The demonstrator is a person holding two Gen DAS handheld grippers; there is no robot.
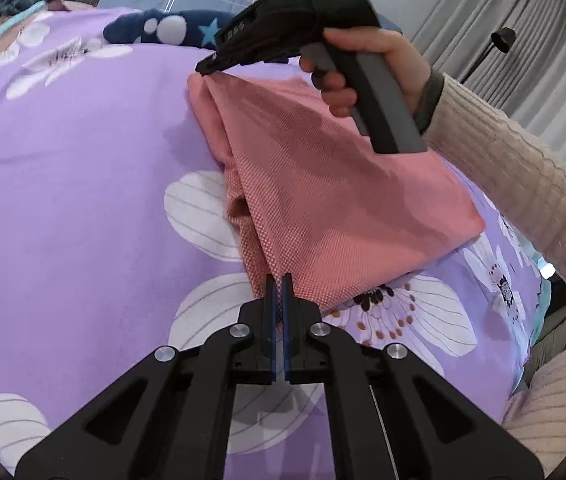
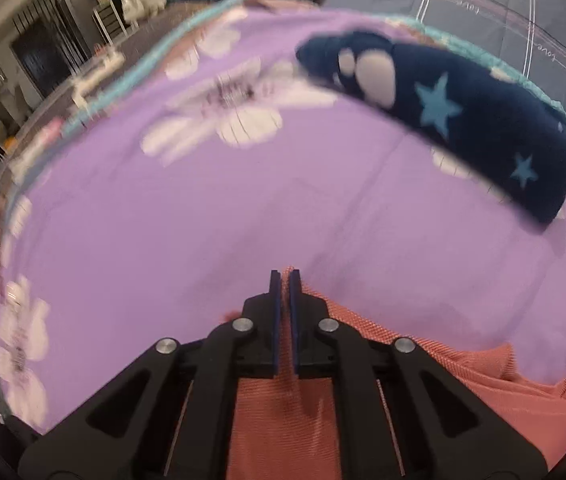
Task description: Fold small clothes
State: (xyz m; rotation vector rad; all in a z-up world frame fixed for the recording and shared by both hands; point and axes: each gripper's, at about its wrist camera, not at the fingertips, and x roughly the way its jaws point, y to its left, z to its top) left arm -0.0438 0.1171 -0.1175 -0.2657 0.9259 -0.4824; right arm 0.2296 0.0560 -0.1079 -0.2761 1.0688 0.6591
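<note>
On the purple floral bedspread (image 1: 83,168) lies the pink garment (image 1: 323,184), folded into a rough wedge, its long side running from the near edge of the bed toward the far edge. At its near corner the left gripper (image 1: 279,280) has its 2 fingers pressed together on the cloth's edge. At the far corner the right gripper (image 1: 207,65) pinches a raised tip of the same cloth; from its own camera the right gripper (image 2: 285,276) shows pink fabric caught in the thin slit between the pads. A hand (image 1: 367,64) in a cream knit sleeve (image 1: 523,184) grips that tool's handle. Nearer the far edge of the bedspread rests a navy star-print garment (image 2: 463,120), well apart from the pink one.
</note>
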